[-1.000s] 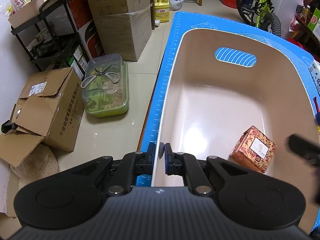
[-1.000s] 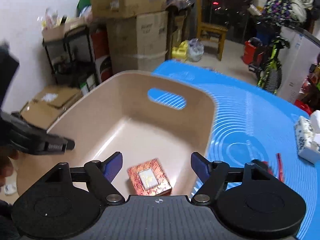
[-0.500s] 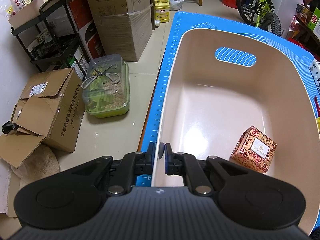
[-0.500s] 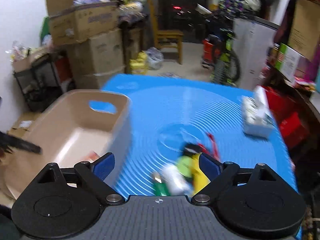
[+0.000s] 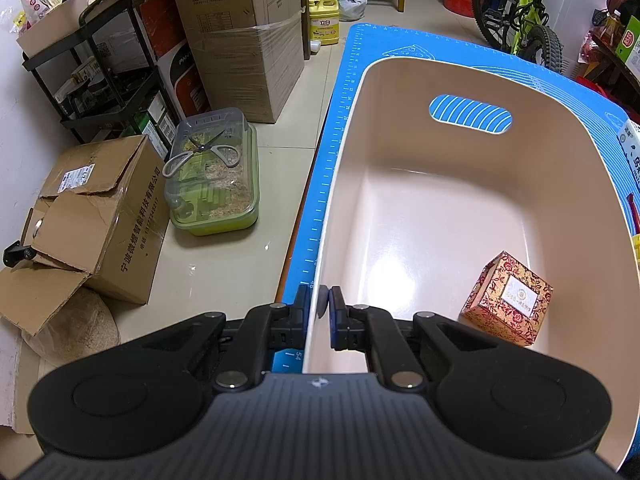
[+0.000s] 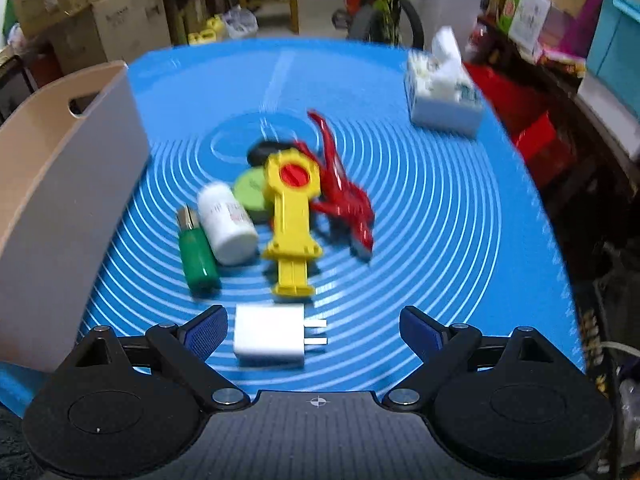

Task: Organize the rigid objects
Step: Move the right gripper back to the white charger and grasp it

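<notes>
Left gripper (image 5: 323, 311) pinches my beige bin's (image 5: 572, 184) near rim, patterned box (image 5: 506, 300) inside. Right gripper (image 6: 314, 330) gapes wide over the blue mat (image 6: 440, 200), white charger (image 6: 269, 335) between its pads, untouched.

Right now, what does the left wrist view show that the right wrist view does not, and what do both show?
Only the left wrist view: the left gripper shut on the beige bin's near rim, a patterned gift box inside the bin, and cardboard boxes on the floor.

Only the right wrist view: the open right gripper above a white charger plug, a yellow toy, a green bottle and a white bottle.

Both: the beige bin and blue mat.
</notes>
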Demonstrator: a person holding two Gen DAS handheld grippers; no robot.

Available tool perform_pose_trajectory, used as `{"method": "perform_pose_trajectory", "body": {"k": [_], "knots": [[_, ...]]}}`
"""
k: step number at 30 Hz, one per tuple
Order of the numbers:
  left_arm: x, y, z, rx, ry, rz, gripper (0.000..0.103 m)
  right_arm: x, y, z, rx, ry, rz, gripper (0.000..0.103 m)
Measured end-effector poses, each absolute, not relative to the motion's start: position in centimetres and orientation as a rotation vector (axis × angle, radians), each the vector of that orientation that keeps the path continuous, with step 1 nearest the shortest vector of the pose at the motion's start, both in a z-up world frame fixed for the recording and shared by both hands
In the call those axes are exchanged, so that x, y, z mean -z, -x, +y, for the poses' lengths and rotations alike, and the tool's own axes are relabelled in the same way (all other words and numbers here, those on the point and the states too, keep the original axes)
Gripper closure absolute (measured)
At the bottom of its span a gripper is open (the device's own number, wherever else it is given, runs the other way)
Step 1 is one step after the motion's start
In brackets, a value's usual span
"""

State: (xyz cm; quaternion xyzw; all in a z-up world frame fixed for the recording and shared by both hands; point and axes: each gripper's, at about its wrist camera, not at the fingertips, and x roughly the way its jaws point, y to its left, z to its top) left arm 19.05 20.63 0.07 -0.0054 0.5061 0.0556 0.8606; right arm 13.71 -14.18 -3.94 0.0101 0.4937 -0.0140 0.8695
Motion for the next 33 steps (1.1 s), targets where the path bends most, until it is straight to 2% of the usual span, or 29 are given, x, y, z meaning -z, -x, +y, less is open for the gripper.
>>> {"method": "perform_pose_trajectory", "body": {"k": [8, 12, 20, 25, 33], "knots": [[0.0, -19.0, 20.6, -0.116, 0.004, 1.062, 0.092, 6.3, -14.5, -13.3, -0.013, -0.027, 1.094, 0.010], [0.0, -19.0, 20.6, -0.116, 0.004, 1.062, 0.092, 6.8, -15.0, -12.6, -0.021, -0.022, 1.094, 0.014], [0.0, -19.0, 20.6, -0.116, 0.004, 1.062, 0.092, 7.4, -14.8, -12.3, -0.007, -0.020, 1.091, 0.039], [0.0, -19.0, 20.6, -0.115, 0.005, 1.062, 0.092, 6.7, -14.2, -12.0, 0.002, -0.014, 1.059, 0.039], [0.0, -19.1, 20.4, -0.116, 0.009, 1.066, 0.092, 1.7, -12.8, -11.0, -0.002, -0.025, 0.883, 0.039]]}}
